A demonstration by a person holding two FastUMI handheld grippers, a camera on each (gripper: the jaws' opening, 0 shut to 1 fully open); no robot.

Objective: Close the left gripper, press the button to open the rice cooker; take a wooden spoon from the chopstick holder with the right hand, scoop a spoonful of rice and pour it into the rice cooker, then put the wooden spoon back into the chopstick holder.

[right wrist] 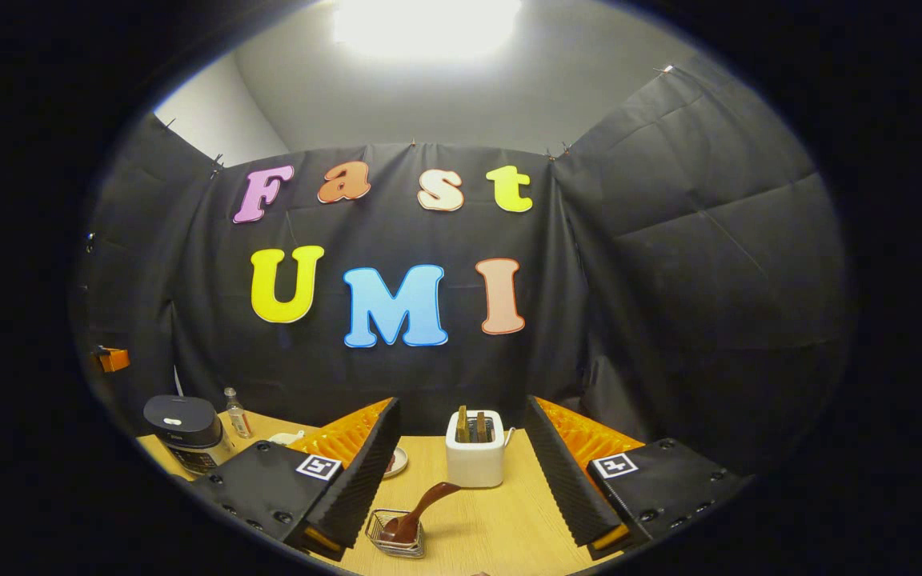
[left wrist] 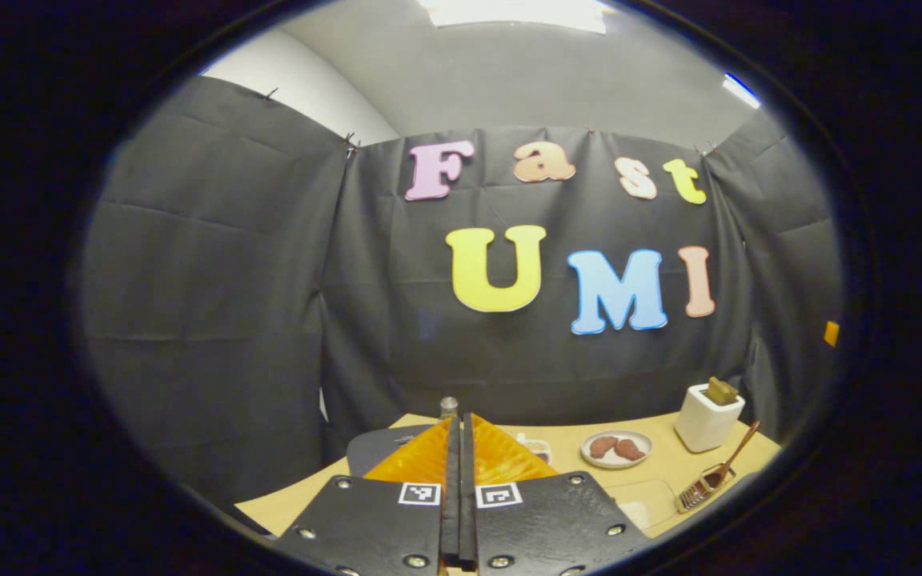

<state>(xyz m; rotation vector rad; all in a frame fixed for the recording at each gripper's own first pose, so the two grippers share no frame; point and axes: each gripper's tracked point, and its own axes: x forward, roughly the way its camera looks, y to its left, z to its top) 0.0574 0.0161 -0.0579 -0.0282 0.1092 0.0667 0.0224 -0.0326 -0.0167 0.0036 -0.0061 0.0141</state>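
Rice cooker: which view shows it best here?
The right gripper view: the rice cooker stands at the table's left edge, lid shut, body and front visible. In the left gripper view only a dark part of it shows behind the shut left gripper.

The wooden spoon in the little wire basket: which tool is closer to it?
The right. The right tool is open, with the wooden spoon in its wire basket low between its fingers. The left tool is shut, and the spoon sits far off to its right.
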